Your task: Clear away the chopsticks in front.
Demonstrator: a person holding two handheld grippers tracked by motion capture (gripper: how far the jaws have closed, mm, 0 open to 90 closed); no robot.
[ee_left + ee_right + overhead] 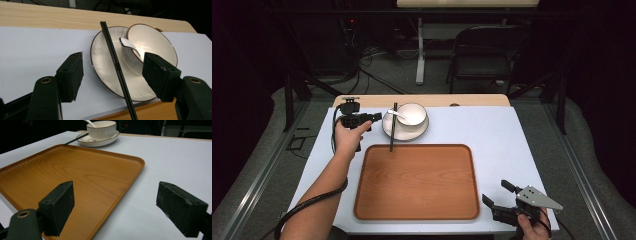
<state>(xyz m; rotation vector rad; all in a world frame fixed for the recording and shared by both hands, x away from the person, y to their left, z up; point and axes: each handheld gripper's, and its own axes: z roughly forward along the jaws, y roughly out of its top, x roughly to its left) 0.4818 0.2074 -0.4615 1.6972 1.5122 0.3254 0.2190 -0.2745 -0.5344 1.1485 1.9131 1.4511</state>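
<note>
No readable text, labels or numbers, dim background possibly hiding some

in the right gripper view the wooden tray (75, 177) runs off the left and bottom edges, so its near corners are lost. at the top of that frame the spoon (89, 123) handle is clipped by the edge, and the bowl (102, 129) hides its scoop. in the left gripper view the chopsticks (117, 67) leave the frame at the bottom, and the right jaw covers part of the plate (105, 67) rim. in the high view the right hand (532, 231) is cut off at the bottom edge.
</note>
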